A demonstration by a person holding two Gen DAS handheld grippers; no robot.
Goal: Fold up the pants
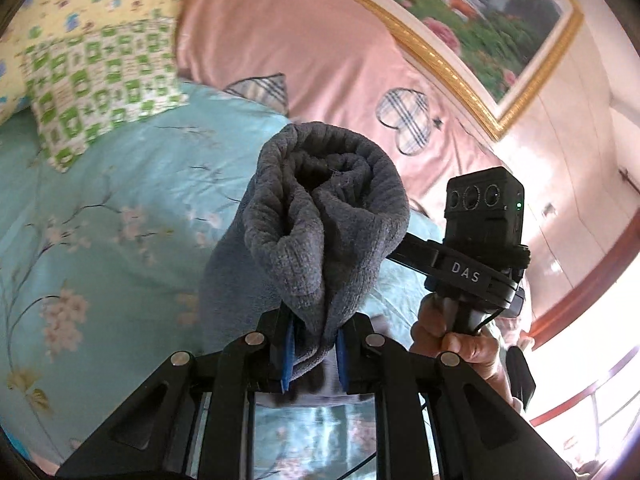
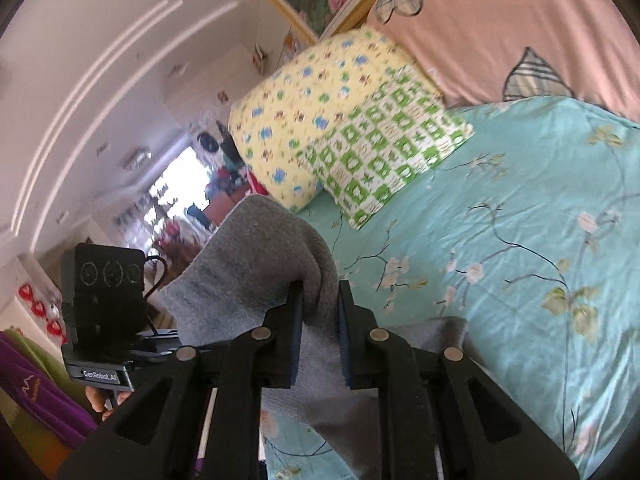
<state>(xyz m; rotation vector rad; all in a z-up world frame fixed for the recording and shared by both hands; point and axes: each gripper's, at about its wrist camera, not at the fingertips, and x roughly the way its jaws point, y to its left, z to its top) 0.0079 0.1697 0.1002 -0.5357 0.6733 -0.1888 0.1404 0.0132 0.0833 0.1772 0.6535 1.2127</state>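
Observation:
The grey fleece pants bunch up in a thick roll above my left gripper, whose blue-padded jaws are shut on the cloth. The right wrist view shows the same grey pants draped over my right gripper, which is shut on a fold of them. The cloth hangs lifted above the turquoise flowered bedsheet. The other gripper with its camera block shows right of the pants in the left view, held by a hand. In the right view the left one's camera block sits at the left.
A green-and-white checked pillow leans on a yellow patterned pillow at the head of the bed. A pink cover with plaid shapes hangs behind. A gold-framed flower picture is on the wall. Purple cloth lies at the lower left.

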